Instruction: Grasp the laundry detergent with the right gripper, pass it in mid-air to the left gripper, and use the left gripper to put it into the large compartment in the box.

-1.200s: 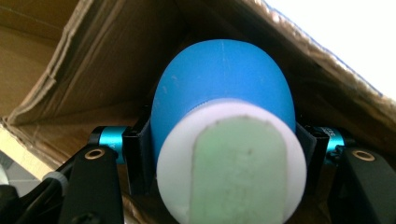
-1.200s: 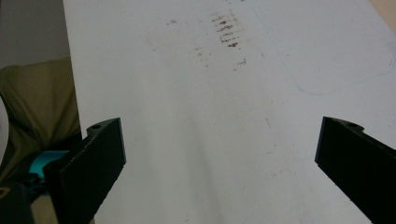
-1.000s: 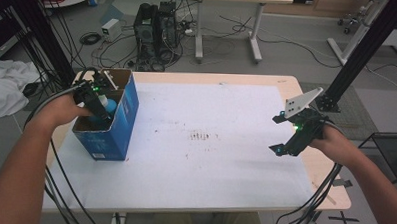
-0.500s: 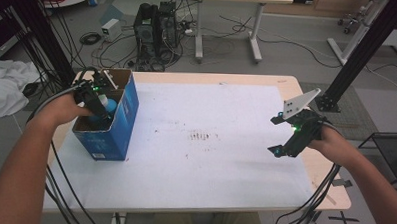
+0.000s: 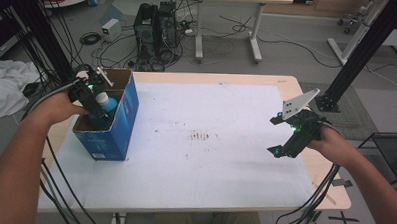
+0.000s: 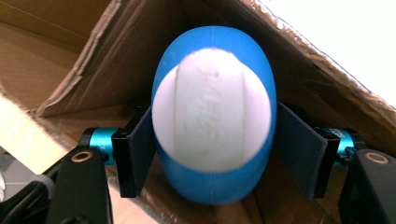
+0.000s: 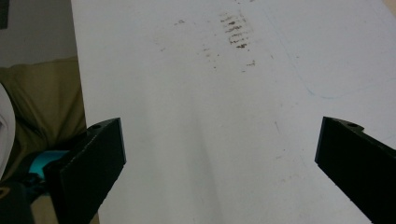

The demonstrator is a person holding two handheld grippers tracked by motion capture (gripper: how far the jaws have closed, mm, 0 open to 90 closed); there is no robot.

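Note:
A blue bottle with a white cap (image 5: 107, 104) stands inside an open blue cardboard box (image 5: 120, 125) at the table's left. My left gripper (image 5: 100, 113) reaches down into the box. In the left gripper view the bottle (image 6: 212, 116) sits cap-on between the two black pads (image 6: 140, 154). The jaws have just been opening, and the pads stand beside the bottle without pressing it. My right gripper (image 5: 281, 150) hovers over the right side of the white tabletop (image 5: 200, 157). It (image 7: 219, 158) is wide open with nothing between its fingers.
Brown cardboard walls (image 6: 70, 56) close in around the bottle. Dark smudges (image 5: 201, 136) mark the table's middle. Beyond the table stand a computer tower (image 5: 157, 25), floor cables and another desk. A white cloth (image 5: 4, 87) lies at left, a black post (image 5: 361, 52) at right.
The left gripper's jaws look slightly wider around the bottle in the box. Both hands stay about where they were.

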